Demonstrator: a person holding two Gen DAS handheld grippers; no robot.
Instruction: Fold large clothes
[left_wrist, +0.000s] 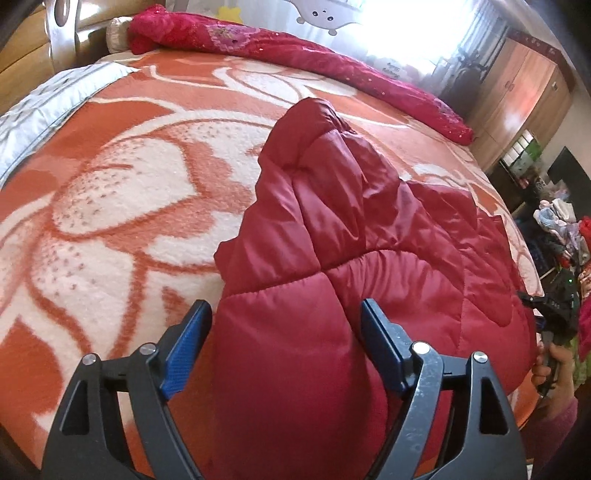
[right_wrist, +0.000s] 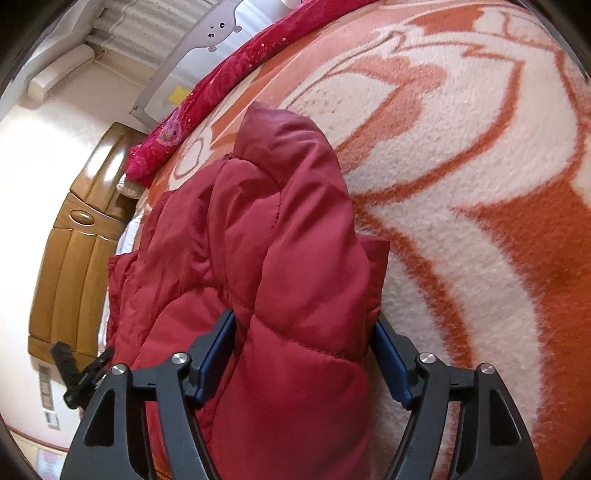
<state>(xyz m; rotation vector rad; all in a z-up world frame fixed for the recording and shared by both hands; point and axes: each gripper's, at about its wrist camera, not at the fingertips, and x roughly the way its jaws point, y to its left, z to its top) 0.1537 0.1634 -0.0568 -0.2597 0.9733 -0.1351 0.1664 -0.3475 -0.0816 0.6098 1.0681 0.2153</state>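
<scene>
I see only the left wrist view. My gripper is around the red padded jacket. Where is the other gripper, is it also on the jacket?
Observer: Yes. In the right wrist view the right gripper straddles a thick fold of the red padded jacket, blue pads on both sides of it.
Operator: Is it closed on the fabric?
Observer: The jaws stand wide; the fabric fills the gap, so a firm grip I cannot confirm.
Operator: What lies on its far side?
Observer: Bare orange and white blanket to the right of that fold, and a wooden headboard beyond the jacket on the left.
</scene>
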